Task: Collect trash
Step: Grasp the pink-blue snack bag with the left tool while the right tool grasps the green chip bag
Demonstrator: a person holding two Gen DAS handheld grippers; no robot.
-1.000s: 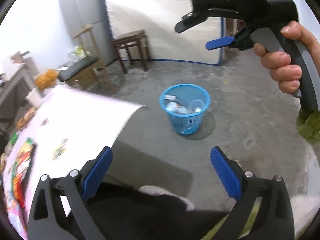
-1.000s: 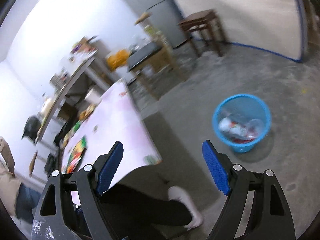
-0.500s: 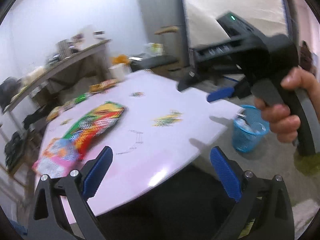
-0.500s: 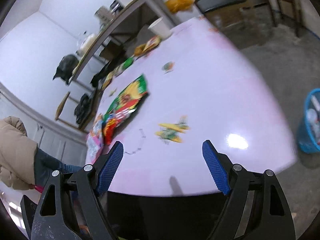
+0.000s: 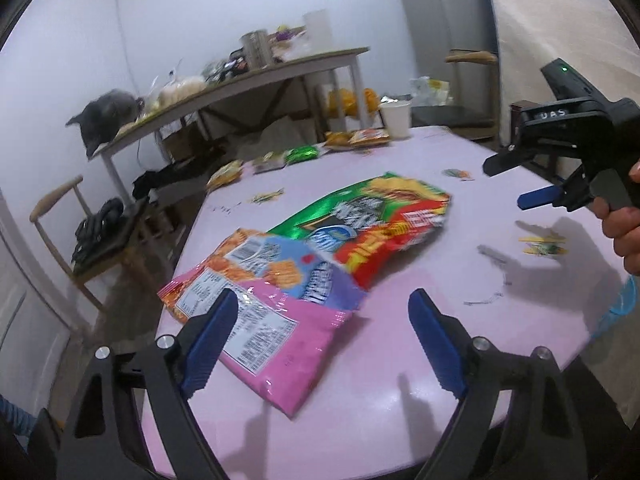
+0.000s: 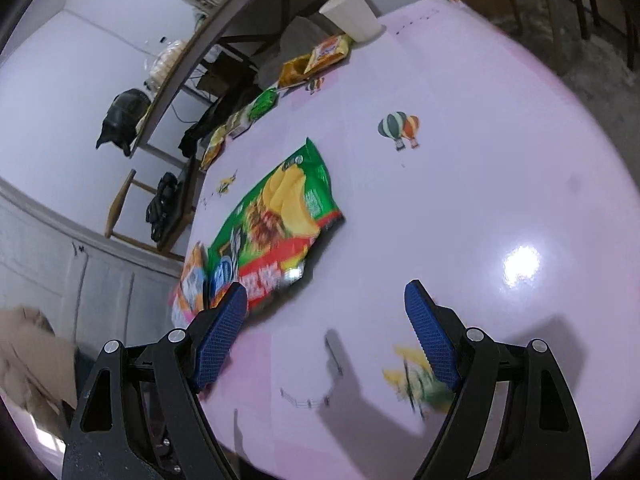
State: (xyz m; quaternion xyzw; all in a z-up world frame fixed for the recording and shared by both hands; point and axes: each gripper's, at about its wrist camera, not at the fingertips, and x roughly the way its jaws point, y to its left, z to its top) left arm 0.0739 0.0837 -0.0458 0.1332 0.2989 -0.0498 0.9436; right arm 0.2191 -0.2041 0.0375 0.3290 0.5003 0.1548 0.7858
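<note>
We hold both grippers above the pink round table (image 5: 400, 420), and both stand wide open with nothing between their blue pads. The trash nearest us is a pair of flat snack bags. The pink snack bag (image 5: 276, 320) lies just ahead of the left gripper (image 5: 320, 340), its near corner reaching between that gripper's fingers in the left wrist view, and its far end is tucked under the green and red chip bag (image 5: 380, 224). In the right wrist view the chip bag (image 6: 280, 216) sits ahead and to the left of the right gripper (image 6: 324, 336), close to its left finger.

The two bags form one long run slanting from near left to far right across the table, so the pink bag's long axis points roughly away from the left gripper. We judge the left gripper to be the nearer one: a short drop forward and down would put the pink bag's near edge between its pads. The right gripper (image 5: 536, 200) hangs well to the right, above small scraps of wrapper (image 5: 542, 244).
</note>
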